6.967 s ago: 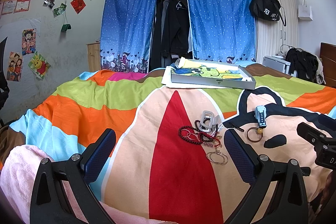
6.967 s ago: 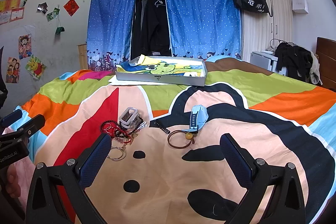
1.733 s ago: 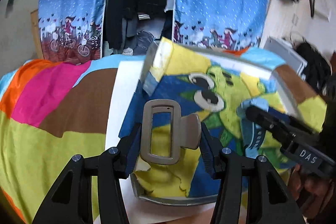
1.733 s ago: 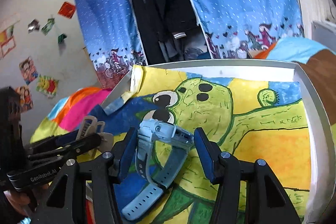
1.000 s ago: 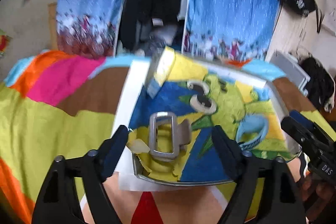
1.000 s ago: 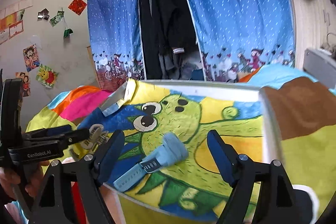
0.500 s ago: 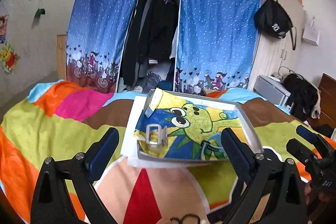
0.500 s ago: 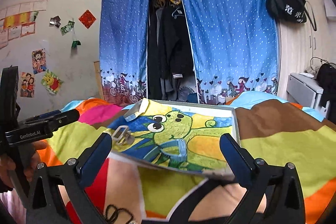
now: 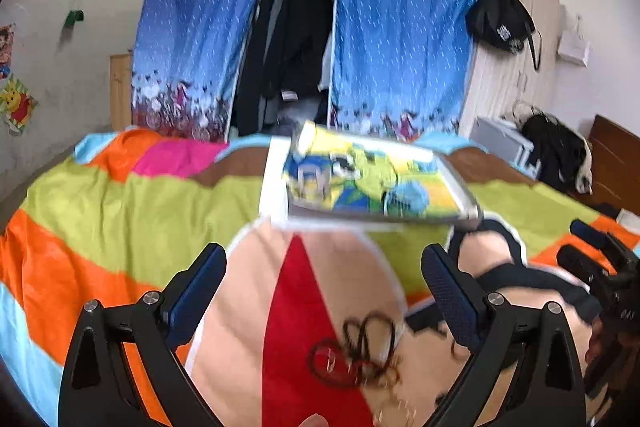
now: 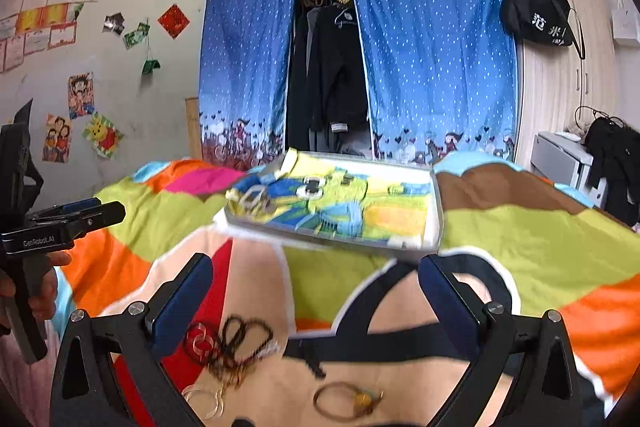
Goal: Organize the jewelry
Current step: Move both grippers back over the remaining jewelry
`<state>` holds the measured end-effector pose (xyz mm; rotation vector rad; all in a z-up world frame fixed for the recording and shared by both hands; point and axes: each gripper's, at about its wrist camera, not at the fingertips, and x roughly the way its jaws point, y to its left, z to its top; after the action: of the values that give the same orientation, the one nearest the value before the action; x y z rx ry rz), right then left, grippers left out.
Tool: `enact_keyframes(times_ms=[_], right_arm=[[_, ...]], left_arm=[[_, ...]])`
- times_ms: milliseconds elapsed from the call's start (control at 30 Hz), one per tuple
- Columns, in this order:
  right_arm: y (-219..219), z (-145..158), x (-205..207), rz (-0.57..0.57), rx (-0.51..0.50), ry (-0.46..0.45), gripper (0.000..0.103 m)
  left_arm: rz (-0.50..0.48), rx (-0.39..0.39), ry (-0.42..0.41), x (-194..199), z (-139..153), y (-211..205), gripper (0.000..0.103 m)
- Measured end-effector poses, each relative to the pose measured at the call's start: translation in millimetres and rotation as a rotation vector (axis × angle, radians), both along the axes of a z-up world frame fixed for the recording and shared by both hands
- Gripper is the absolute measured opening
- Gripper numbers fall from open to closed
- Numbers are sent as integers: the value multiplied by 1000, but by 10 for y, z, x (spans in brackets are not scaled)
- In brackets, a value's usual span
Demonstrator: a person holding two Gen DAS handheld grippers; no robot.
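Both empty, wide-open grippers, left gripper (image 9: 322, 289) and right gripper (image 10: 316, 291), hover above tangled bead bracelets (image 10: 228, 345); next pickup likely demands lowering for the tray (image 10: 434, 223).

The left tongs (image 9: 324, 291) are held wide apart above the bed (image 9: 120, 211); tangled bracelets (image 9: 356, 355) are seen between them, the tray (image 9: 380, 219) beyond.

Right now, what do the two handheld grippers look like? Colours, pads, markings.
Both match: the left gripper and right gripper have matte black angular arms with silver screw heads, and jaws faced with dark blue textured pads. Seen from the right wrist camera, the left unit's black body carries white "GenRobot.AI" lettering. No cables or sleeves are visible.
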<state>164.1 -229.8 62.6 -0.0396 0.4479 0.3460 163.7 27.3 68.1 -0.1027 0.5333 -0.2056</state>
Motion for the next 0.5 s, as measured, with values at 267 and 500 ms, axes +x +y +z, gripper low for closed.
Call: enact_keyframes(times_ms=[267, 500], right_arm=[[66, -572, -278, -6, -45, 131, 103], [18, -1056, -320, -61, -48, 269, 103]], left_arm=[[-85, 43, 143, -192, -577, -9, 96], [-133, 55, 248, -179, -1052, -75, 96]])
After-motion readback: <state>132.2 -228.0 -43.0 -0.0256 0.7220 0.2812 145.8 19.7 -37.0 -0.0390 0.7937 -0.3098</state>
